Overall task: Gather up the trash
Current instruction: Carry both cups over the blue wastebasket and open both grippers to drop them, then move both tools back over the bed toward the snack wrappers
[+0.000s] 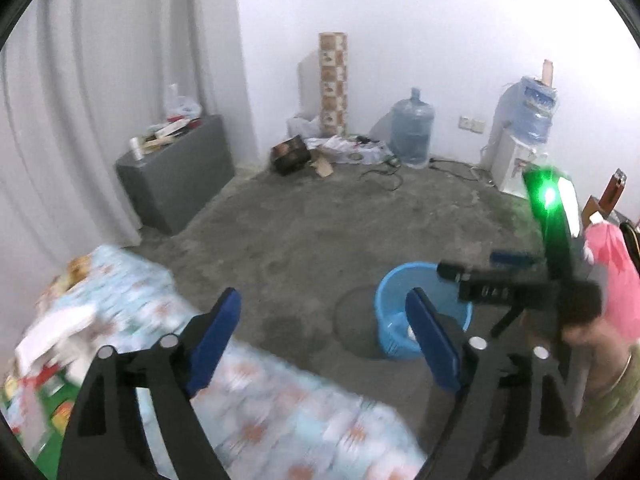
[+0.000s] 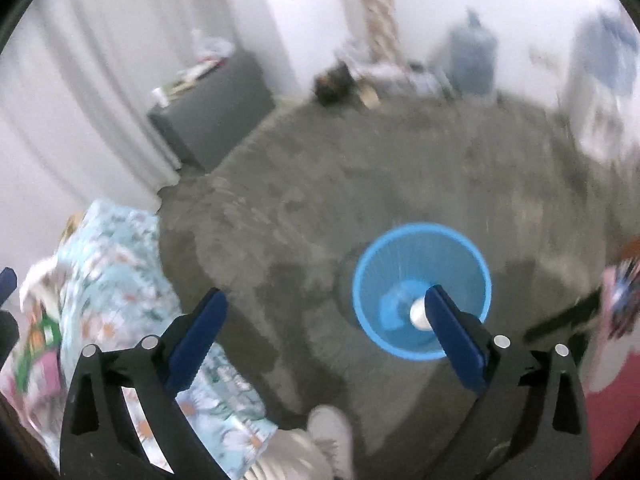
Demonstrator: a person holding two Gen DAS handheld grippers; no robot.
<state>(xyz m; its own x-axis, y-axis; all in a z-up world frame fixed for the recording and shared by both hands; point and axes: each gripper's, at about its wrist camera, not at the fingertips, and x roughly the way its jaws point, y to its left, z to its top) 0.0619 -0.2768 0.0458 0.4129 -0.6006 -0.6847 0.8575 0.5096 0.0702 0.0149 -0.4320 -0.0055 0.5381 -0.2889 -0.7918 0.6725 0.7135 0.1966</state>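
Right wrist view looks down into the round blue plastic basket (image 2: 422,290) on the concrete floor (image 2: 304,208), where a small white cup-like piece (image 2: 418,314) already lies. More litter seems left on the desk under the floral cloth (image 2: 108,264). Both the right gripper (image 2: 326,316) and left gripper (image 1: 324,320) hang above, angled downward, jaws wide apart and empty.

Left gripper (image 1: 324,336) open; blue basket (image 1: 390,292) beyond, blurry.
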